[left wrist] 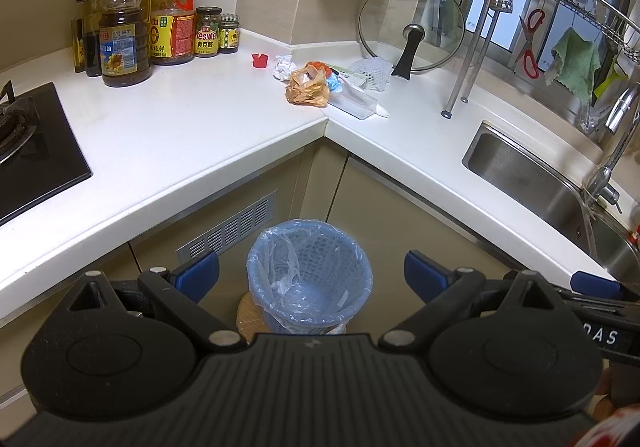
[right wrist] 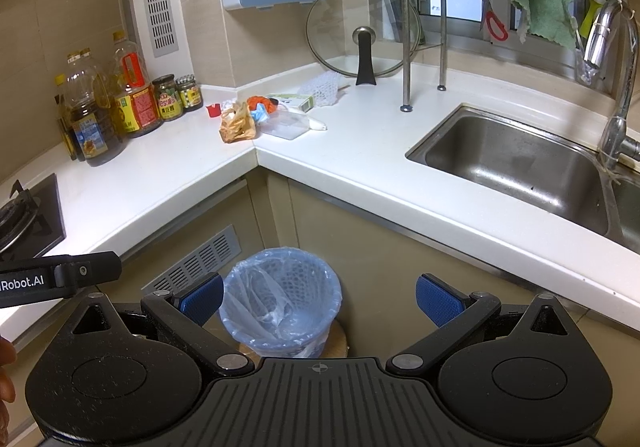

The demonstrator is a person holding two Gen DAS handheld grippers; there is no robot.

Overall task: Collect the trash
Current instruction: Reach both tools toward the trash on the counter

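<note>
Trash pile sits at the far inner corner of the white L-shaped counter [left wrist: 224, 119]: orange plastic bag [left wrist: 307, 85], crumpled white paper [left wrist: 283, 66], blue wrapper [left wrist: 335, 84], clear plastic box [left wrist: 356, 103], white foam net [left wrist: 370, 71], small red cap [left wrist: 259, 60] a bit left of the rest. Pieces touch or overlap, except the cap, which stands apart.

Around it: oil bottles [left wrist: 126, 19] and two jars [left wrist: 208, 32] far left against the wall, glass lid [left wrist: 412, 27] leaning on the wall just behind the pile, dish rack legs [left wrist: 460, 87] to the right, then the steel sink [right wrist: 520, 163] and faucet [right wrist: 612, 87]. Stove [left wrist: 32, 151] at near left. Scissors [right wrist: 490, 3] and green cloth [right wrist: 546, 9] hang by the window.

Bin [left wrist: 310, 277] with blue liner stands on the floor below the counter corner, on a round mat, against the cabinet doors; looks empty apart from the liner.

Left gripper [left wrist: 312, 273] jaws wide apart, holding nothing, above the bin. Right gripper [right wrist: 320, 297] jaws also wide, empty, just beside the left one. Counter surface in front of the pile is bare on both arms of the L; counter edge lies between the grippers and the pile.
</note>
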